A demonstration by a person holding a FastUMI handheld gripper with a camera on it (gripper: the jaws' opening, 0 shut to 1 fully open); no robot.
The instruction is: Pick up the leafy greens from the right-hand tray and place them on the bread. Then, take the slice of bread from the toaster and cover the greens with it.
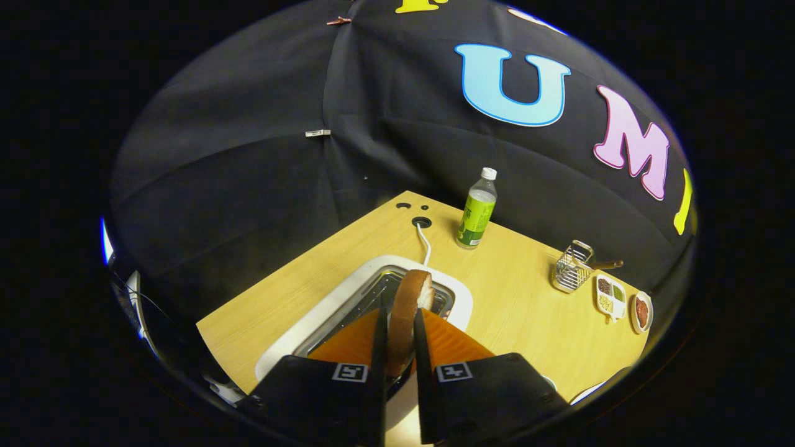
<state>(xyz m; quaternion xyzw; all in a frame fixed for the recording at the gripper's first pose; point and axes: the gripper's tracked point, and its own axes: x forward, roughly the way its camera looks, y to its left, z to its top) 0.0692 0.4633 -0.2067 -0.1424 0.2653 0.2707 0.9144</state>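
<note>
Wooden table (pixel 522 310) against black cloth wall. White toaster (pixel 323 310) just ahead of the gripper (pixel 397 323); bread slice (pixel 411 304) stands on edge over its slot, pinched between both fingers, jaws nearly closed. Cord runs from toaster to a table hole. Green bottle (pixel 477 211) upright beyond. Off right: wire rack (pixel 571 268), divided dish (pixel 610 297) with bits too small to identify, small plate (pixel 642 310) holding something reddish. Toaster's near end hidden by fingers.
</note>
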